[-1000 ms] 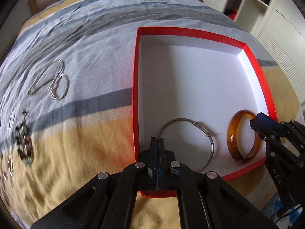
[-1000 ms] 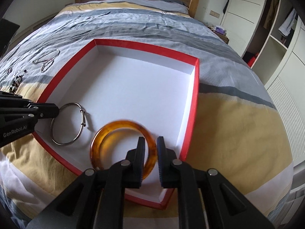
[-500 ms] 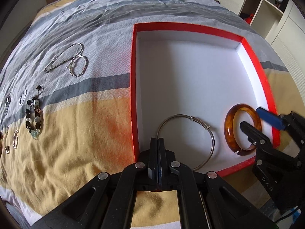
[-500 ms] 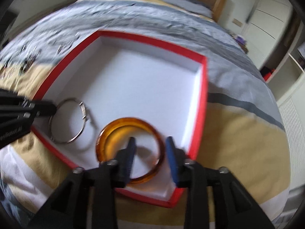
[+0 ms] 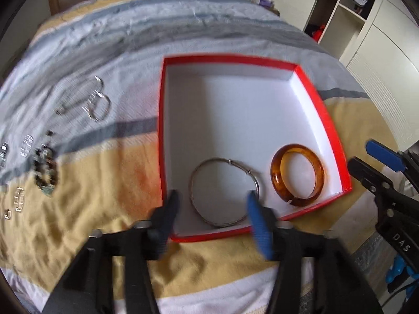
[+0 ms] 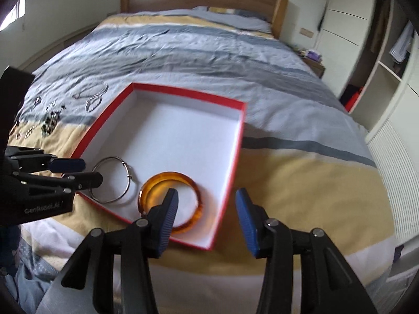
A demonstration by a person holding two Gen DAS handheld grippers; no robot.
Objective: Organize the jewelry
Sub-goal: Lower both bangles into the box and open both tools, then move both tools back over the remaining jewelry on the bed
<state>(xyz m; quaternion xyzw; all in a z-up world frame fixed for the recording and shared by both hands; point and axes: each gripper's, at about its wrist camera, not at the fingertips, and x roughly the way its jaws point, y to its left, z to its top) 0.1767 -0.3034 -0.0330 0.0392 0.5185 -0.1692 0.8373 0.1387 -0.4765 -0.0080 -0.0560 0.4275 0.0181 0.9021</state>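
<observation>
Both bangles (silver [image 5: 225,192], amber [image 5: 297,174]) are released into the red box [image 5: 337,144]; the left gripper [image 5: 213,204] and right gripper [image 6: 207,204] are opening, empty. A careless sweep could snag the rim.

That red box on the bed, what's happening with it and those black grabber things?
A person is tidying jewelry with a gripper in each hand. The red box lies open on the striped bedspread and already holds a silver wire bangle and an amber bangle, side by side. The left gripper and right gripper are both opening above the bangles, gripping nothing. More chains and small pieces wait on the bedspread left of the box.
</observation>
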